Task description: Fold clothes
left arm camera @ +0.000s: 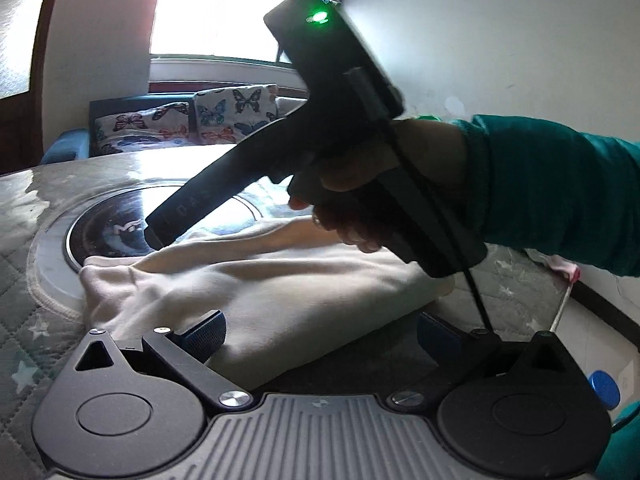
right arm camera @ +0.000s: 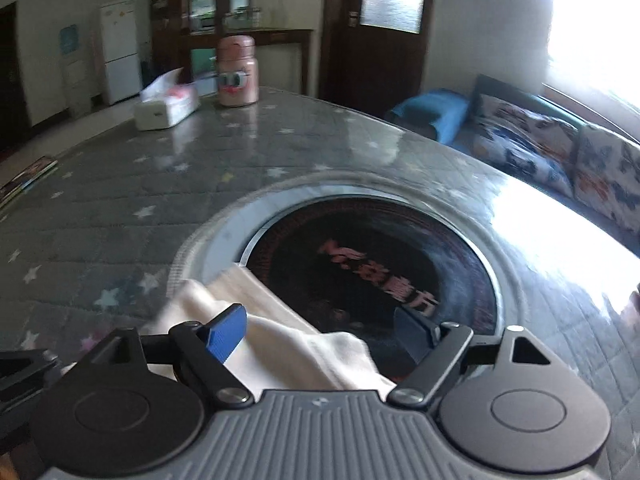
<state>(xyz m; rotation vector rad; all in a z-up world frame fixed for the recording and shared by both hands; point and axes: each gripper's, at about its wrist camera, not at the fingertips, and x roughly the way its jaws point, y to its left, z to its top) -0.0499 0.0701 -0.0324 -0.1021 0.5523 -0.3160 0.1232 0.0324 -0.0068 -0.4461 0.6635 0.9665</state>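
A cream garment (left arm camera: 280, 288) lies bunched on a grey quilted table cover (left arm camera: 24, 300) printed with stars, its far edge lapping the rim of a round black cooktop (left arm camera: 116, 232) set into the table, as a person works to fold it with a hand-held gripper in each hand. At left, the left gripper (left arm camera: 320, 332) hovers low over the near side of the cloth with its blue-padded fingers (left arm camera: 206, 334) spread wide and nothing between them, apparently poised to take up an edge. Across the middle of the left view, the right gripper (right arm camera: 320, 332) is seen from outside, slanting down toward the cooktop, gripped by a hand (left arm camera: 360, 196) in a teal sleeve (left arm camera: 560, 196). Its own camera shows its fingers also parted, a fold of the cream cloth lying between them and against the left pad without being pinched, likely lined up for a grasp. Farther back on the table stand a tissue box (right arm camera: 166, 106) and a pink jar (right arm camera: 237, 72), well apart from the work, which leaves the folding area free. At right, butterfly-print cushions (right arm camera: 560, 152) line a sofa under a bright window. The fold looks barely begun.
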